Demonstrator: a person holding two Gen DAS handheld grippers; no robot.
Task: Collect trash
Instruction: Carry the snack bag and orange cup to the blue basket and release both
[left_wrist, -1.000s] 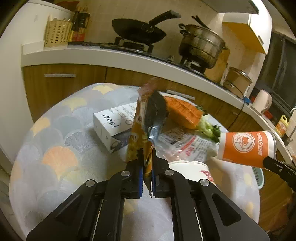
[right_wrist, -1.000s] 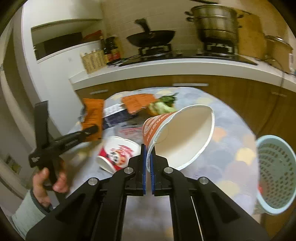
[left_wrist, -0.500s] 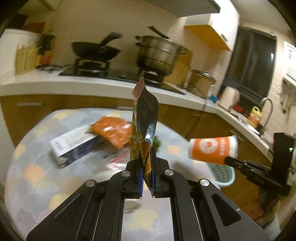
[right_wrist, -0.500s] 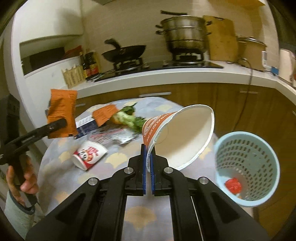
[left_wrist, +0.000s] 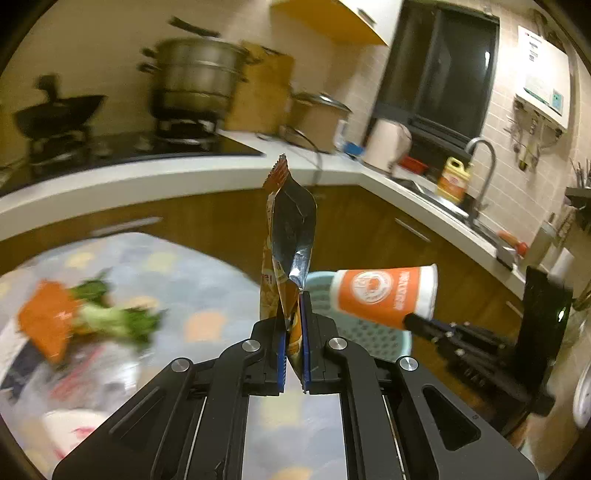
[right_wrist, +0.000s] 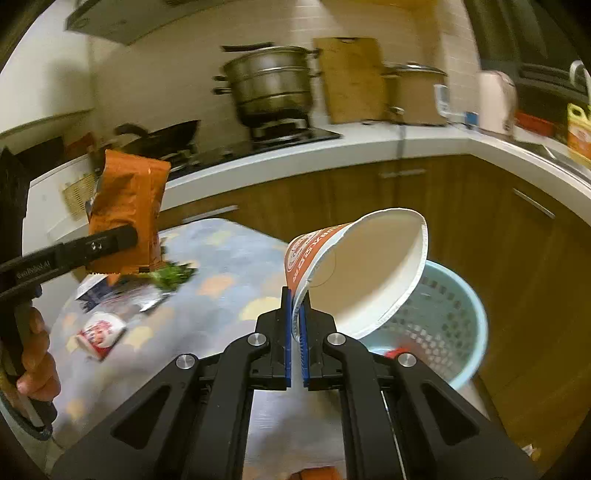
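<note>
Orange and silver foil catch the kitchen light: a torn orange snack wrapper with a shiny foil inside (left_wrist: 290, 236) stands upright, clamped by its lower end between the blue pads of the black left gripper (left_wrist: 293, 345). From the right wrist view the same wrapper hangs in the air above the far left of the table, and a hand (right_wrist: 35, 365) grips the tool's handle at the left edge.

The black right gripper (right_wrist: 295, 332) is clenched on the rim of a large orange-and-white paper cup (right_wrist: 364, 273), which tilts on its side with its white mouth open toward the camera. The cup sits just above a pale blue perforated plastic waste basket (right_wrist: 454, 325) that stands beside the table — a small red scrap shows at its bottom.

On the round table with a pastel fan-pattern cloth (right_wrist: 221, 295) lie more leftovers, blurred in both views: an orange packet (left_wrist: 46, 319) touching a bunch of green leafy vegetable (left_wrist: 118, 319), a crumpled printed plastic bag (right_wrist: 138, 299), and a small white-and-red paper cup lying on its side (right_wrist: 99, 332).

Behind, a white counter carries a steel stacked pot (left_wrist: 195, 79) on a gas stove and a black frying pan (left_wrist: 59, 110).
</note>
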